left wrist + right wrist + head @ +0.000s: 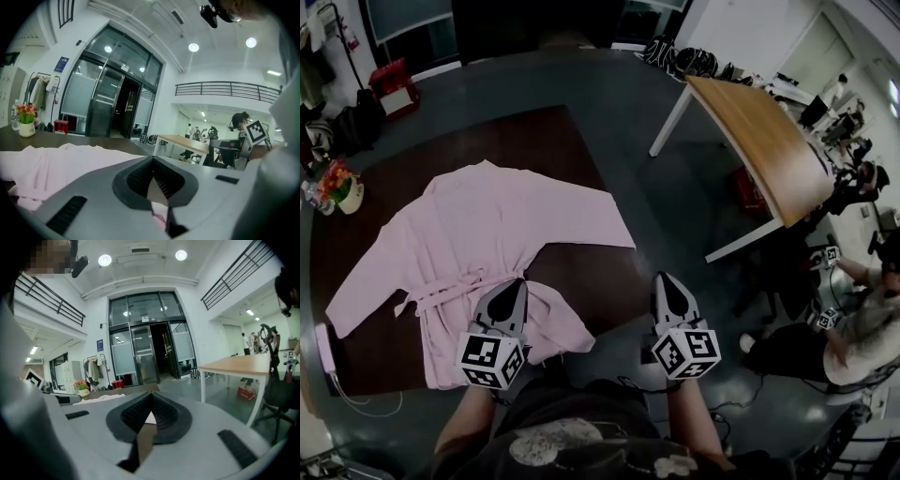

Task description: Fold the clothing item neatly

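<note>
Folding is not yet starting: the pink robe (487, 234) is lying spread open, sleeves out, on the dark bench (562, 141), and I am holding my left gripper (516, 286) over its near hem and my right gripper (667, 281) to its right, both with jaws together and empty.

The robe (487, 234) lies spread on the table (553, 141), flowerpot (342, 192) at its left.
</note>
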Demonstrator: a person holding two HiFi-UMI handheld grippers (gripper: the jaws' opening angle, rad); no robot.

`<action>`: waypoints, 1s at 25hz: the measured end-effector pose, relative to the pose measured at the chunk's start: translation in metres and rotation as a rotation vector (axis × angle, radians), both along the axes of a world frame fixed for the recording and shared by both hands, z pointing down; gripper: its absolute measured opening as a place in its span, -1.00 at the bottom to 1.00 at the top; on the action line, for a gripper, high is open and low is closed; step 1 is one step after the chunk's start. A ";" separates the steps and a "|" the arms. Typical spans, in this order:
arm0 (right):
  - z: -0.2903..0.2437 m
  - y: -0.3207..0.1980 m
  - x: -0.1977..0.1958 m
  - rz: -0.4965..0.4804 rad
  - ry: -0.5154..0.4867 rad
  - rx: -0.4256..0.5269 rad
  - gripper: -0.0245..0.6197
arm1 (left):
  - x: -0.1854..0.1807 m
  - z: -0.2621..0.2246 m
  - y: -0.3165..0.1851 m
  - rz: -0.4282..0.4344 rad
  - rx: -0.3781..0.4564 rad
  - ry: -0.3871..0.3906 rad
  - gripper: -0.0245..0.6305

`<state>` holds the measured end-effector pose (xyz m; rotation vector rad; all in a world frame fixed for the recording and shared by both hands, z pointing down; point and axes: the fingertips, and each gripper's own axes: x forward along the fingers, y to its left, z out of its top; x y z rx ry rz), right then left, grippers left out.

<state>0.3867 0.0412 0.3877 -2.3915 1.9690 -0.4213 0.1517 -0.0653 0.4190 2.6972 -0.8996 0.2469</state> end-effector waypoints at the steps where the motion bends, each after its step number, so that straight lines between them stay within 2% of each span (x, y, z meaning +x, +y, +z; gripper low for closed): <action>1: 0.003 -0.001 0.007 0.017 -0.002 -0.006 -0.95 | 0.004 0.002 -0.004 0.006 -0.005 -0.001 -0.90; 5: 0.016 -0.002 0.029 0.059 -0.025 -0.026 -0.95 | 0.026 0.005 -0.015 0.021 -0.007 -0.007 -0.90; 11: 0.037 -0.008 0.069 0.057 -0.062 -0.033 -0.95 | 0.068 0.005 -0.012 0.022 -0.017 -0.034 -0.90; 17: 0.046 -0.038 0.122 -0.060 -0.078 -0.030 -0.95 | 0.104 0.011 -0.011 -0.116 -0.028 -0.102 -0.90; 25: 0.081 -0.067 0.175 -0.244 -0.115 -0.064 -0.95 | 0.172 0.038 0.004 -0.230 -0.058 -0.176 -0.90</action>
